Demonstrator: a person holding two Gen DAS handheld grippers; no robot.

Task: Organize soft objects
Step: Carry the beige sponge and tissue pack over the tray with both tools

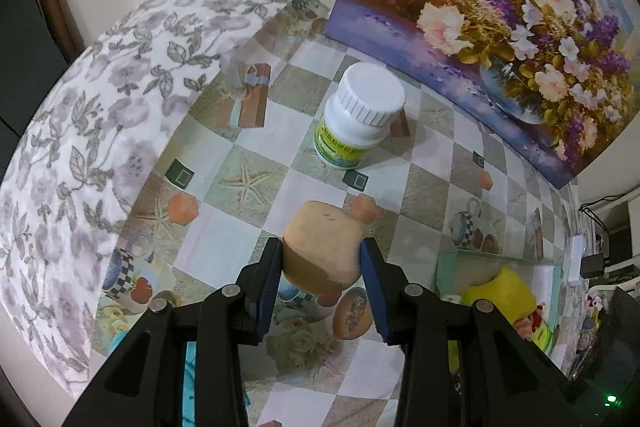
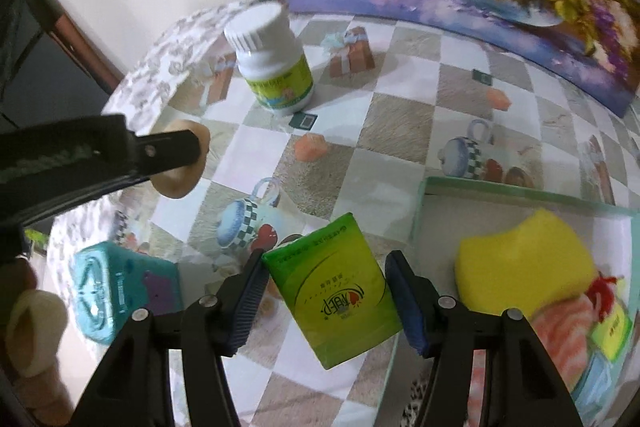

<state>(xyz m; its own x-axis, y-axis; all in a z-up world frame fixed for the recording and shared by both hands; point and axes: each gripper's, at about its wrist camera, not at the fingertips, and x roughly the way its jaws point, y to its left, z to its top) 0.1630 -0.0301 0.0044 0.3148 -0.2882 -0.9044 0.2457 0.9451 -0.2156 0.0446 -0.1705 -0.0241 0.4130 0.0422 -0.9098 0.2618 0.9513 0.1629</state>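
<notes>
Tissue pack [image 2: 334, 285] sits pinched in our right tool [image 2: 326, 293]; left tool [image 1: 320, 267] squeezes a tan sponge [image 1: 322, 251] (gently); we should lower both into the tray [image 2: 520, 193].

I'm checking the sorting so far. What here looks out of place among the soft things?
The white pill bottle stands upright on the patterned tablecloth, a hard item among soft ones. Nothing looks spilled or damaged; the yellow sponge already lies in the tray.

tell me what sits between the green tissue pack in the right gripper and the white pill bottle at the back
Only bare patterned tablecloth: in the right wrist view no real object lies between the green tissue pack and the white pill bottle, just printed teapots and gifts.
</notes>
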